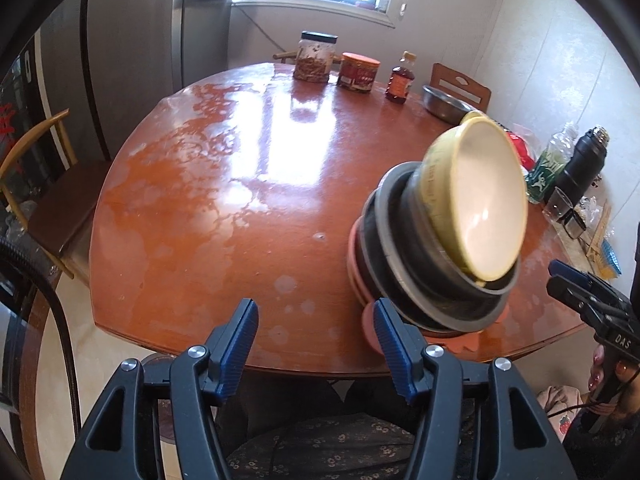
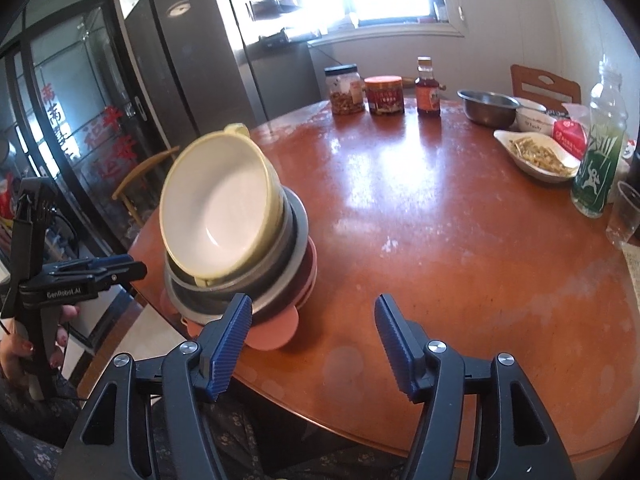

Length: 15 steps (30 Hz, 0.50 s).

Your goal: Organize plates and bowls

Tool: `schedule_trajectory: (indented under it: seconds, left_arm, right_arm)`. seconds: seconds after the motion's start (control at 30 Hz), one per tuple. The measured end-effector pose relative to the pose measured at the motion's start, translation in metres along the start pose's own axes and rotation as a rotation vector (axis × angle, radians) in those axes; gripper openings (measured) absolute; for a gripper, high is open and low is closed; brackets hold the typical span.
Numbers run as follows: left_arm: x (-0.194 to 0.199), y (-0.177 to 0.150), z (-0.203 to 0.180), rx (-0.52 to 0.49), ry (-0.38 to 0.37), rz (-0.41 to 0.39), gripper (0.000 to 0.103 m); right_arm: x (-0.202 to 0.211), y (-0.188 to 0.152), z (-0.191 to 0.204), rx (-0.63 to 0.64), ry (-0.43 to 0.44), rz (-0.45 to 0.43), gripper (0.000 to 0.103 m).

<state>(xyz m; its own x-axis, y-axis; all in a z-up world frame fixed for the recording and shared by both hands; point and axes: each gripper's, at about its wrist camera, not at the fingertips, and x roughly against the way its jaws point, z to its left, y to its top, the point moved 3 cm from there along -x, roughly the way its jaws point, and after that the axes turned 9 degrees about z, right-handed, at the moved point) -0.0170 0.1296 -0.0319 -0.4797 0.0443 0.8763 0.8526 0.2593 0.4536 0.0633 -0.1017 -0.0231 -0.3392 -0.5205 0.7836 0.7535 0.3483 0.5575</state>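
One round wooden surface [image 2: 440, 220] is shown, carrying a nested stack of bowls and plates [image 2: 240, 248] near its front edge. The stack is flanked by the left gripper [image 1: 316, 344] and right gripper [image 2: 314, 340], fingers spread open, empty.

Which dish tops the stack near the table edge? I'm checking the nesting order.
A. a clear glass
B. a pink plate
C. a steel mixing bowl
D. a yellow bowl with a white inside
D: the yellow bowl sits tilted on top of the grey bowls, with the pink plate at the bottom.
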Motion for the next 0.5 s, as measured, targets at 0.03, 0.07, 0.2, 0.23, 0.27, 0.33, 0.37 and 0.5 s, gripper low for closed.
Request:
schedule_trajectory:
  seconds: [0.03, 0.07, 0.2, 0.23, 0.27, 0.33, 0.37, 0.5]
  left_arm:
    - [-0.001, 0.000, 0.001, 0.001, 0.003, 0.002, 0.060]
    - [-0.003, 0.000, 0.003, 0.002, 0.004, 0.004, 0.060]
    - [-0.010, 0.001, 0.011, 0.012, 0.001, 0.016, 0.060]
    - [-0.012, 0.002, 0.013, 0.013, -0.001, 0.019, 0.060]
    - [-0.014, 0.004, 0.015, 0.019, -0.005, 0.023, 0.060]
    - [-0.019, 0.007, 0.018, 0.027, -0.012, 0.025, 0.060]
    - [-0.022, 0.009, 0.020, 0.032, -0.013, 0.026, 0.060]
    - [-0.029, 0.015, 0.021, 0.037, -0.036, 0.033, 0.060]
  right_arm:
    - [-0.002, -0.001, 0.000, 0.005, -0.011, 0.007, 0.066]
    - [-0.003, -0.003, 0.000, 0.011, -0.022, 0.010, 0.066]
    - [-0.008, -0.006, 0.000, 0.012, -0.034, 0.020, 0.066]
    - [-0.010, -0.007, 0.000, 0.013, -0.032, 0.027, 0.066]
    - [-0.011, -0.008, 0.001, 0.014, -0.031, 0.030, 0.066]
    - [-0.016, -0.010, 0.003, 0.017, -0.029, 0.045, 0.067]
    - [-0.019, -0.011, 0.004, 0.018, -0.027, 0.051, 0.067]
    - [-0.027, -0.012, 0.006, 0.028, -0.020, 0.072, 0.067]
